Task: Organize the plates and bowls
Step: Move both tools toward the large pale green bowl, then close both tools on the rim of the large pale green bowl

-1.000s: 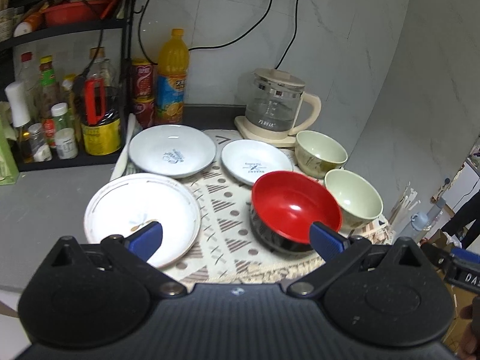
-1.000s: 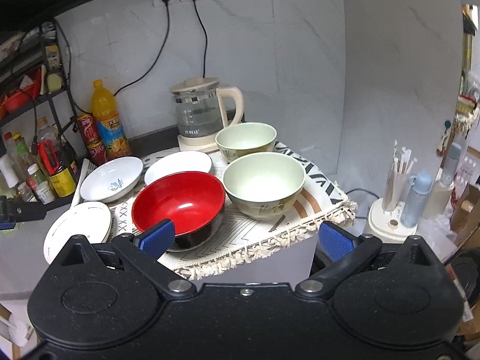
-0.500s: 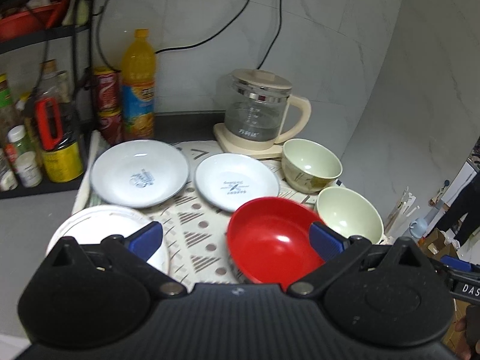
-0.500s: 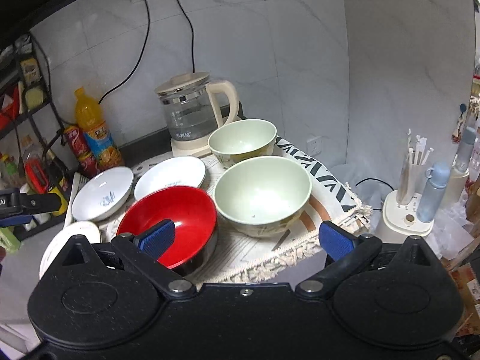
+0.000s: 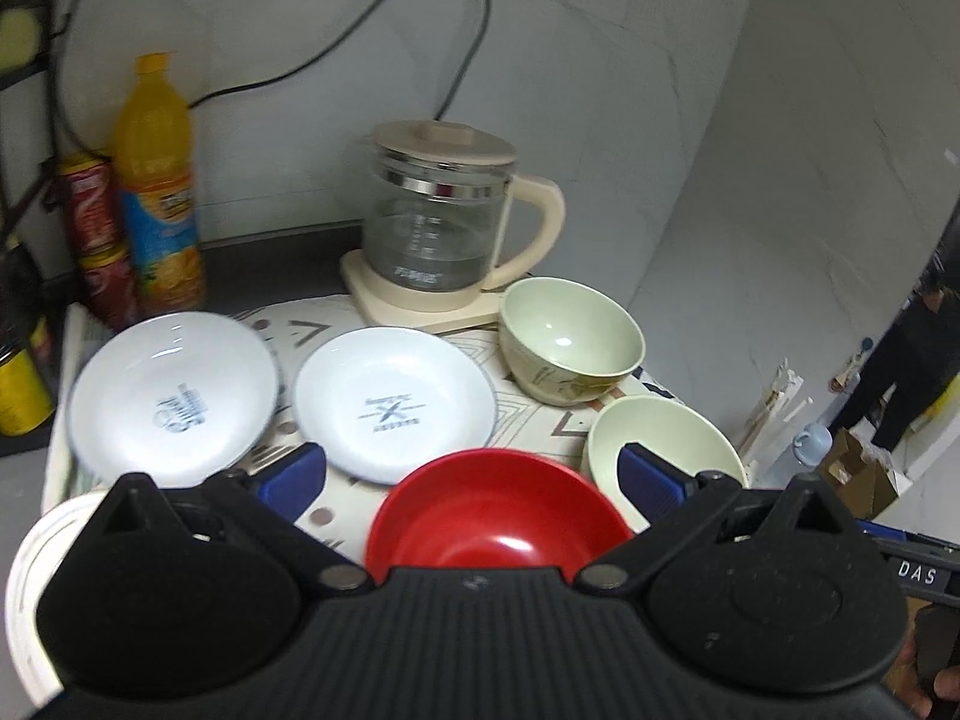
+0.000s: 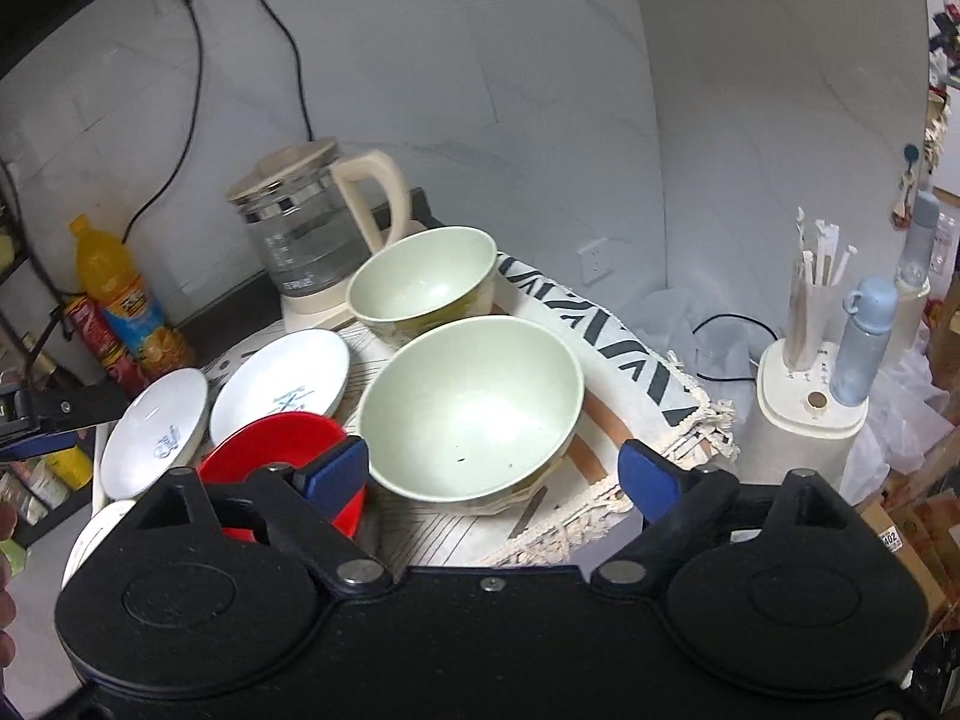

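A kitchen counter corner, seen from two hand-held grippers, with dishes laid out on a patterned cloth [image 6: 606, 324]. The right gripper [image 6: 492, 471] hovers over the near green bowl [image 6: 474, 408], which sits on the cloth between and just beyond its blue fingertips [image 6: 333, 474]; its jaws are closing from wide apart, and the pads do not touch the bowl's rim. A second green bowl [image 6: 423, 282] stands behind the first, close to a glass kettle [image 6: 306, 240]. The left gripper [image 5: 471, 474] is spread wide and holds nothing; a red bowl [image 5: 498, 510] lies directly between its fingertips (its near edge hidden by the gripper body), with the pads clear of it. Beyond the red bowl are a small white plate [image 5: 393, 402] and, to its left, a larger white plate [image 5: 174, 399], side by side and nearly touching. A third white plate [image 5: 36, 552] peeks out at the lower left. An orange drink bottle [image 5: 159, 186] stands at the wall.
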`<move>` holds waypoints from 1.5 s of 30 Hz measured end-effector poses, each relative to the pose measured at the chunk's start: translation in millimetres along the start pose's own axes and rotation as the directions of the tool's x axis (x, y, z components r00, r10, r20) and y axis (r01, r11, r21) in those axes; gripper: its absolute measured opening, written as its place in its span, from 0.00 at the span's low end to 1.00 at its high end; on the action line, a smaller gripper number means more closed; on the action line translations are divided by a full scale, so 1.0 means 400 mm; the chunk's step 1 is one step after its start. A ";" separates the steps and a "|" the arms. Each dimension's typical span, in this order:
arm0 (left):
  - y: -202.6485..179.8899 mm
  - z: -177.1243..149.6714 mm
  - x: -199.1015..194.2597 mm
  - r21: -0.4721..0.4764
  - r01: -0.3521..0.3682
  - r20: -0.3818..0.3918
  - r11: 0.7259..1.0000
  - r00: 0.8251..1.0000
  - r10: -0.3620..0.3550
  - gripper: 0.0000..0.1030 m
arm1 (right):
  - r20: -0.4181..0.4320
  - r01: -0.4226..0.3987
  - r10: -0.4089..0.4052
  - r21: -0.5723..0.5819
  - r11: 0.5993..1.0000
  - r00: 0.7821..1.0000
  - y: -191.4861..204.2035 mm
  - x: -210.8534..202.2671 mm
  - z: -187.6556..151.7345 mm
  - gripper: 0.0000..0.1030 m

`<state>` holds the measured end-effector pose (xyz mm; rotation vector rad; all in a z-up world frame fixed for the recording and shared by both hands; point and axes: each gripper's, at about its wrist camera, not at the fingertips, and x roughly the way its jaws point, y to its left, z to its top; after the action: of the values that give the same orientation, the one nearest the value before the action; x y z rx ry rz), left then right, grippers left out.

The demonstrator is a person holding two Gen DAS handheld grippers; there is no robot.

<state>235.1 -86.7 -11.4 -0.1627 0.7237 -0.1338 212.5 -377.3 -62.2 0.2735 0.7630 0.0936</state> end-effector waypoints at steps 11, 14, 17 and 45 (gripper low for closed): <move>-0.055 0.062 0.175 0.067 0.106 -0.080 0.992 0.992 -0.101 0.95 | -0.078 0.068 -0.064 0.049 0.997 0.995 -0.039 0.101 0.026 0.73; -0.072 0.078 0.221 0.086 0.142 -0.108 0.986 0.985 -0.132 0.94 | -0.115 0.070 -0.061 0.077 0.995 0.992 -0.055 0.135 0.035 0.65; -0.086 0.091 0.266 0.105 0.174 -0.136 0.979 0.978 -0.159 0.92 | -0.137 0.083 -0.070 0.091 0.992 0.988 -0.063 0.160 0.041 0.65; -0.208 0.066 0.611 0.165 0.300 -0.516 0.940 0.838 -0.177 0.25 | -0.329 0.082 -0.035 0.130 0.988 0.944 -0.112 0.351 0.042 0.21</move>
<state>428.8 -208.8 -133.8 0.0187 1.1942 -0.5185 324.9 -398.2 -157.0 0.3764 1.1099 0.0275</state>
